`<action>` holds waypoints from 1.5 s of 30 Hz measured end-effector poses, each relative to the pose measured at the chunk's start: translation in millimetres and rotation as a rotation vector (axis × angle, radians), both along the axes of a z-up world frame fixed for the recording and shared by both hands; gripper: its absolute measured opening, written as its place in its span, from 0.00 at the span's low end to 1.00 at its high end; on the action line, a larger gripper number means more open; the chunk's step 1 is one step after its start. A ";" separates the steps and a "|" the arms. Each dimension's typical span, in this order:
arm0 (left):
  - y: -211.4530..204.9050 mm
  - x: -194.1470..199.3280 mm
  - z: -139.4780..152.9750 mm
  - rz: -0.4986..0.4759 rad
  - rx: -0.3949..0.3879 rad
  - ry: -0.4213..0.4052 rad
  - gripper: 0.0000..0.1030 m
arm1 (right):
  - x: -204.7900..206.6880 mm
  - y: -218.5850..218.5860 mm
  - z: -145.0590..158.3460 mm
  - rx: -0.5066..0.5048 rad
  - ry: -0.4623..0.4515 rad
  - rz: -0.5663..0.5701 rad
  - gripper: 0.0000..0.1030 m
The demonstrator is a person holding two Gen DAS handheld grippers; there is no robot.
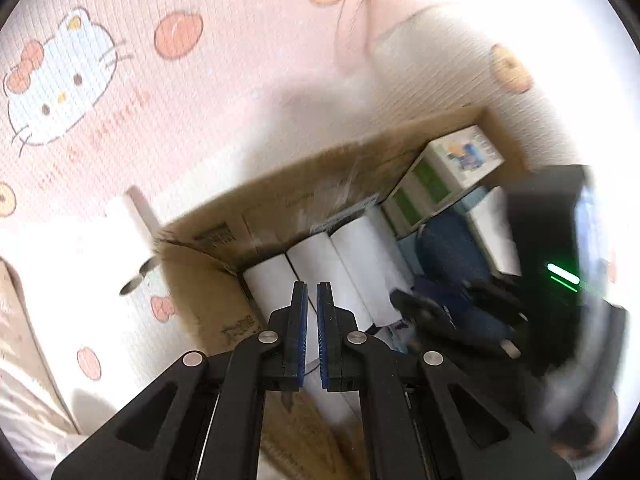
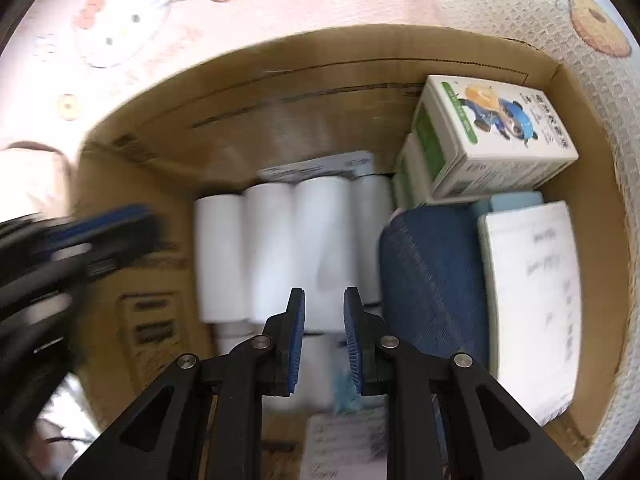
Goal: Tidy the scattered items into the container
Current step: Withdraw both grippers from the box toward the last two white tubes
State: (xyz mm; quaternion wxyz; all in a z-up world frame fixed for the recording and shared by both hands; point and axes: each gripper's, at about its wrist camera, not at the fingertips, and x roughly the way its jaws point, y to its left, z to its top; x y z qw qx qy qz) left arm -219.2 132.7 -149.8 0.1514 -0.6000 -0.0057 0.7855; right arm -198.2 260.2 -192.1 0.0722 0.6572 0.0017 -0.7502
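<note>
An open cardboard box (image 2: 248, 92) lies on a pink Hello Kitty mat. It holds several white paper rolls (image 2: 272, 240), a blue denim pouch (image 2: 432, 272), a white tissue pack (image 2: 532, 300) and green-and-white cartons (image 2: 496, 136). My right gripper (image 2: 324, 300) hangs over the rolls inside the box, jaws slightly apart, with nothing between them. My left gripper (image 1: 312, 292) is nearly closed and empty above the box's left end, over the rolls (image 1: 316, 268). The box (image 1: 312, 184) also shows in the left wrist view. A white paper roll (image 1: 128, 236) lies on the mat outside the box.
The right gripper (image 1: 460, 312) shows blurred in the left wrist view, the left gripper (image 2: 80, 248) blurred at the left of the right wrist view. A pink rounded object (image 1: 360, 20) lies on the mat beyond the box. A wooden edge (image 1: 28, 332) runs at lower left.
</note>
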 end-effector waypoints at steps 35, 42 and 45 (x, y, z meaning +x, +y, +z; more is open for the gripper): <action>-66.4 64.0 52.3 -0.052 0.265 0.324 0.53 | 82.9 -91.3 94.7 0.201 0.312 0.120 0.15; -98.8 93.5 30.0 -0.022 0.362 0.362 0.56 | 101.8 -119.9 96.8 0.259 0.475 0.210 0.16; -108.8 103.4 15.0 -0.029 0.353 0.372 0.57 | 121.6 -137.2 96.1 0.322 0.551 0.279 0.16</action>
